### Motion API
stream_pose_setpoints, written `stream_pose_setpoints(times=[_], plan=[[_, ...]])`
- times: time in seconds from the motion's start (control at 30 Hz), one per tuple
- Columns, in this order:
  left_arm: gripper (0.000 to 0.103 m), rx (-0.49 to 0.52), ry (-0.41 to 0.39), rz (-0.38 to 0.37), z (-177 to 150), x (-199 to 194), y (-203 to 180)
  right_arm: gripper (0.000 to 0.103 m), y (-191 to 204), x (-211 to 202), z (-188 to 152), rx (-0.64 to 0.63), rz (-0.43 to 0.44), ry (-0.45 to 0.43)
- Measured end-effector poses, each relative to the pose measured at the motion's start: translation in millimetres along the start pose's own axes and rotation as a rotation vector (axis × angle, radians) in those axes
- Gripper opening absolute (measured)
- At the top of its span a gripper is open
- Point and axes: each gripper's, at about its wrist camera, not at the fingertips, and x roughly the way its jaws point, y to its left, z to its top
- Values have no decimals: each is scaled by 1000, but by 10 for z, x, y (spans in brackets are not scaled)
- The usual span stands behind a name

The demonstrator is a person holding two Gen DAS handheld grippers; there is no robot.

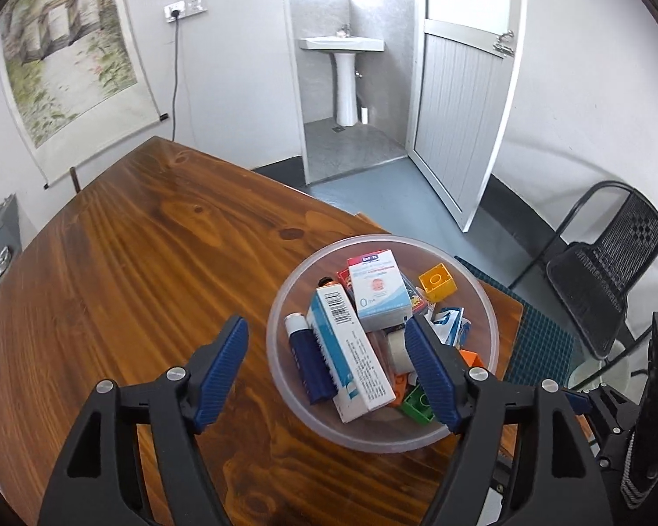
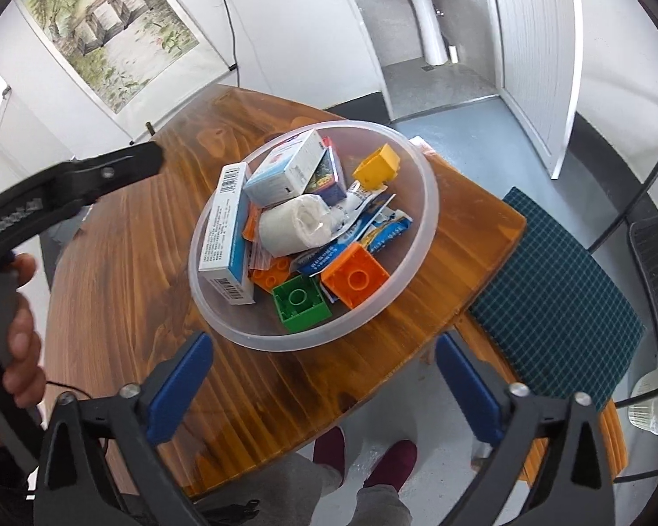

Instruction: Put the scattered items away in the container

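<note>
Wooden table [image 1: 131,263], filled bowl [image 2: 425,201] ahead of both parted, empty jaws

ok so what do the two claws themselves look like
Both match. The left claw and right claw have black triangular-cutout frames, silver pivot bolts and ribbed blue finger pads. A thin black cable trails beside the person's bare left hand.

Wooden table [image 1: 123,263], clear plastic bowl [image 1: 280,307] of boxes and blocks standing near its edge
</note>
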Motion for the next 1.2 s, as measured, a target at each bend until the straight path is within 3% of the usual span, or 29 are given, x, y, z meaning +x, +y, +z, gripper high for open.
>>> stream_pose_setpoints(times=[0.2,0.3,0.4,0.53,0.7,0.93,1.2], plan=[[77,-45,-51,-26,45,-325,143,103,143,-346,85,32,-141,-111],[77,-20,-114,-36,69,-563,204,103,245,-563,103,57,-235,-172],[77,16,-189,4,76,-816,256,103,381,-795,92,54,-298,-236],[87,32,-251,-8,20,-1064,340,103,606,-1024,68,26,-371,-319],[87,20,-214,-121,-109,-1136,430,103,723,-1022,-25,53,-359,-295],[87,50,-193,-84,-224,-1132,442,103,849,-952,-267,60,-373,-248],[87,82,-180,-158,-316,-1199,306,103,914,-1027,-363,26,-422,-242]])
